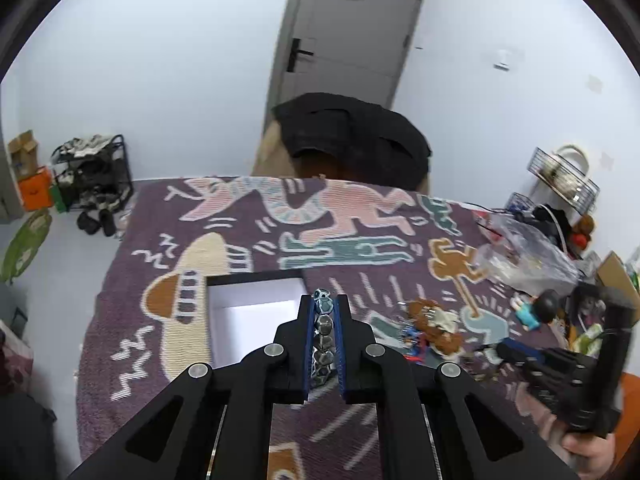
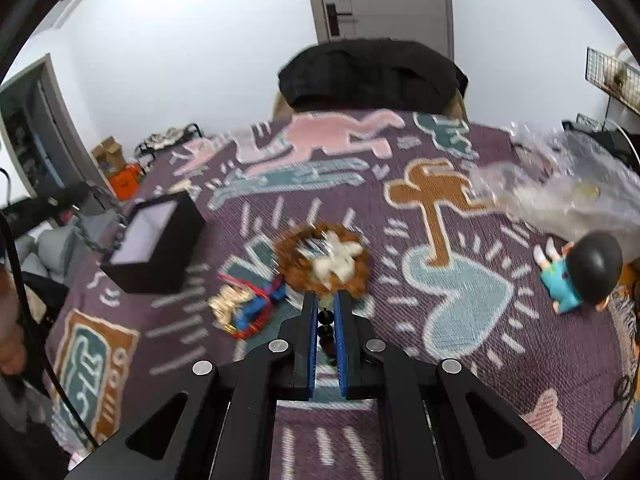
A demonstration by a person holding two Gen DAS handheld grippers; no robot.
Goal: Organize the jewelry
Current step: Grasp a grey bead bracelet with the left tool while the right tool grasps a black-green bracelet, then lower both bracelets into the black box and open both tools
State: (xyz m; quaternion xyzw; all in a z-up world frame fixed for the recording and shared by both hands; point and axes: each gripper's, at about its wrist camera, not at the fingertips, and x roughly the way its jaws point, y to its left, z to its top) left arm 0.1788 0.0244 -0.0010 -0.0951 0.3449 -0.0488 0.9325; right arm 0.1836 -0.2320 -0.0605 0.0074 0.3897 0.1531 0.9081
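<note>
The beaded bracelet (image 1: 324,336) sits clamped between the blue pads of your left gripper (image 1: 325,300), its faceted grey and blue-patterned beads running the length of the narrow gap and poking out past the fingertips. From the left wrist view it hangs just beside the black box (image 1: 256,280), over that box's right edge; the box stands open on the patterned purple rug (image 1: 160,360), showing a white interior.

Your right gripper (image 2: 325,300) has its jaws drawn almost together on a thin strand of small dark beads (image 2: 326,326); what kind of piece it is you cannot tell from here. It is to the right of the black box (image 2: 154,240), nearer you than the brown beaded ring (image 2: 320,258) with pale pieces heaped in its middle, which is blurred. A red, blue and gold tangle (image 2: 248,308) lies between box and gripper. Well to the right of the box a dark-haired figurine (image 2: 580,272) lies on the rug, with a crumpled clear plastic bag (image 2: 560,184) behind it.
</note>
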